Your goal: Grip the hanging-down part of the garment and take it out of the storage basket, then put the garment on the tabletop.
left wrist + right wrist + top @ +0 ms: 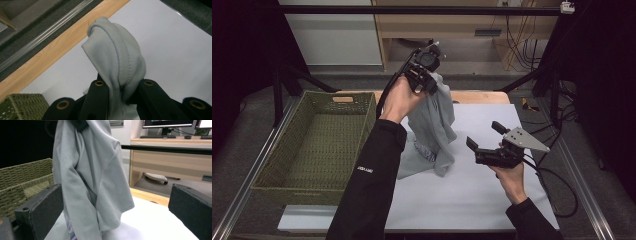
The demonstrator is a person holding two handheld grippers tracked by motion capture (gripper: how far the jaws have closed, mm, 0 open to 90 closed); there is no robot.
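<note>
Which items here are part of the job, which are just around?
In play: grey garment, held up by left tongs; open right tongs beside it; green basket.
Just around: desk, monitor, keyboard, cables.

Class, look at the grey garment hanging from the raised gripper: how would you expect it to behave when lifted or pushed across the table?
The grey garment is probably floppy: it hangs in loose folds from the left hand-held gripper, with its lower end crumpled on the white table top. It seems light, since one pinch holds it up. Pushed, it would likely bunch rather than slide.
</note>
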